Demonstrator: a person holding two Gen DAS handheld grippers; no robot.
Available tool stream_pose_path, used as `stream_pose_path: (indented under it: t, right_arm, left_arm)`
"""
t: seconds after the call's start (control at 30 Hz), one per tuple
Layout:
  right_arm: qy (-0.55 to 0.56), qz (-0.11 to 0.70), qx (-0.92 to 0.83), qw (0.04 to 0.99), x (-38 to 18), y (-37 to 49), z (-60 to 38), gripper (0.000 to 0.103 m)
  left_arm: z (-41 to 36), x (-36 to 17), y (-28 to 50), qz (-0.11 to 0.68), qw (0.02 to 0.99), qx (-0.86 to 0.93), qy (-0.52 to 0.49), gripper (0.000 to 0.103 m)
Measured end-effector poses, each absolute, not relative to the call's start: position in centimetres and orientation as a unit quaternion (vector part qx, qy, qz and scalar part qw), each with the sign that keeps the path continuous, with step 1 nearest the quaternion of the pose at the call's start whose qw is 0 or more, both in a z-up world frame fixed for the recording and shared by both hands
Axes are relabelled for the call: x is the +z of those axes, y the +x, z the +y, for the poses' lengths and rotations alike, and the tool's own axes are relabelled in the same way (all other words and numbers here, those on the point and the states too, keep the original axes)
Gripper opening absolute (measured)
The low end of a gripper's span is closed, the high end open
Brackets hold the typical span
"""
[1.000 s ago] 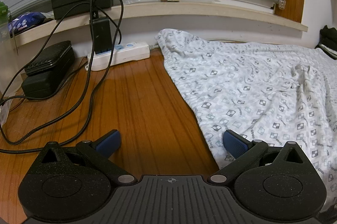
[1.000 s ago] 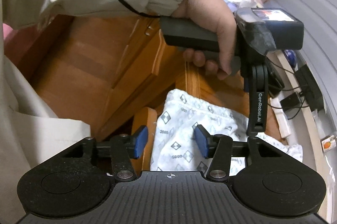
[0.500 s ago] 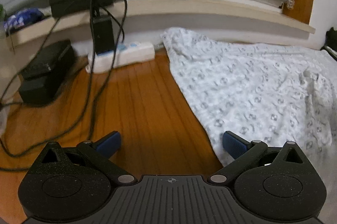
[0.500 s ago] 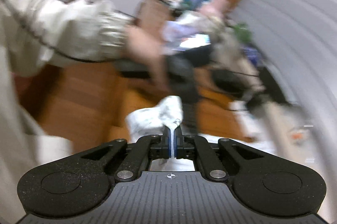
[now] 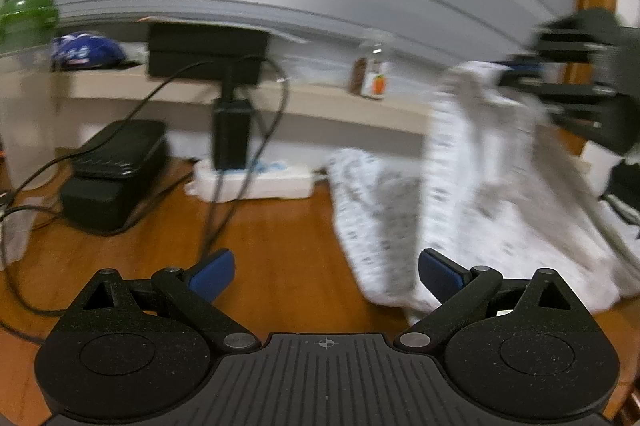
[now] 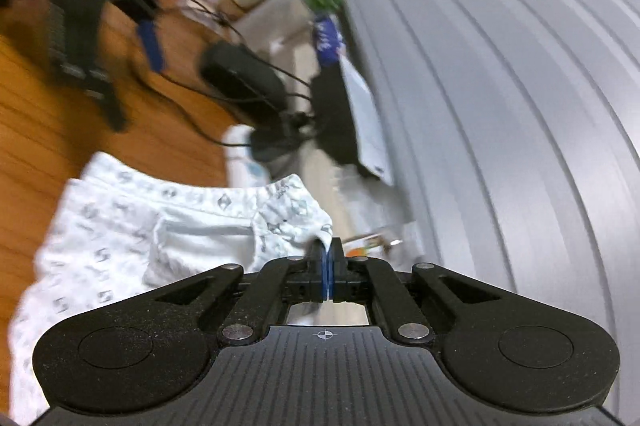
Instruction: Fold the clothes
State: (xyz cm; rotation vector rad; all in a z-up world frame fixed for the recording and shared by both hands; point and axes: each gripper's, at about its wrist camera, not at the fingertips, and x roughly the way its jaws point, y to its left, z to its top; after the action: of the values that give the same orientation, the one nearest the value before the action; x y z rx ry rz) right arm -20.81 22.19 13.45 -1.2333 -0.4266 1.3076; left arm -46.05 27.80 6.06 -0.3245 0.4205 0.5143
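We take the white power strip (image 5: 256, 181) on the brown wooden floor (image 5: 280, 246) as the reference. The white garment with a grey diamond print (image 5: 384, 226) lies on the floor just right of the strip. One corner of it is lifted above the rest. The right gripper (image 6: 327, 258) is clamped on that corner; its blue pads (image 6: 322, 266) meet with cloth between them. The left gripper (image 5: 324, 272) stands with its jaws wide apart, nearer the camera than the strip; nothing is between them. Its right pad (image 5: 440, 274) is at the garment's near edge.
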Motion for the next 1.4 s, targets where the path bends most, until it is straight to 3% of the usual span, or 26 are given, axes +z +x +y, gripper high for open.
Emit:
stream_pose_path:
  t: [0.1,0.13,0.17,0.23,0.37,0.63,0.7,0.77,1.03,1.07,1.1,1.33,1.4]
  right_arm:
    - [-0.535,-0.201,0.535,0.623,11.7,-19.7,26.3,0.003]
    - [-0.538,-0.204,0.519,0.633,10.7,-19.4,27.6,0.011]
    - [-0.539,-0.2,0.506,0.644,9.9,-18.9,28.6,0.029]
    - [-0.527,-0.176,0.507,0.659,8.8,-18.0,28.8,0.044]
    - [-0.498,-0.134,0.521,0.68,8.0,-16.9,26.4,0.044]
    - [-0.457,-0.065,0.519,0.72,9.3,-15.9,17.1,0.045]
    - [-0.442,-0.035,0.524,0.727,9.6,-15.1,15.5,0.046]
    - [-0.433,-0.011,0.532,0.728,9.5,-14.5,13.7,0.047]
    - [-0.387,0.089,0.555,0.731,7.5,-12.3,8.2,0.048]
    - [-0.377,0.101,0.555,0.734,7.3,-11.9,7.7,0.048]
    - [-0.37,0.111,0.556,0.736,7.2,-11.5,7.3,0.048]
    - [-0.334,0.15,0.558,0.744,6.5,-9.9,4.4,0.047]
    - [-0.326,0.154,0.559,0.747,6.4,-9.6,3.5,0.047]
  left_arm:
    - [27.3,6.2,-45.1,0.204,0.938,0.233,-0.154,0.099]
    - [27.2,6.1,-44.8,0.206,0.939,0.229,-0.151,0.099]
    - [27.1,6.0,-44.4,0.21,0.939,0.227,-0.149,0.099]
    - [26.8,5.8,-43.8,0.216,0.94,0.22,-0.144,0.094]
    - [26.2,5.2,-43.1,0.223,0.945,0.191,-0.144,0.076]
    - [24.0,4.8,-41.3,0.222,0.955,0.16,-0.114,0.073]
    - [23.6,4.6,-40.3,0.238,0.952,0.162,-0.101,0.059]
    - [23.5,4.2,-39.3,0.261,0.946,0.163,-0.101,0.053]
    - [24.7,2.6,-38.2,0.296,0.933,0.186,-0.09,0.051]
    - [24.9,2.6,-38.2,0.295,0.933,0.185,-0.09,0.035]
    - [25.1,2.8,-38.3,0.29,0.936,0.18,-0.088,0.004]
    - [26.7,7.8,-42.6,0.205,0.948,0.222,-0.095,0.004]
    - [27.3,7.3,-42.6,0.222,0.941,0.237,-0.096,0.01]
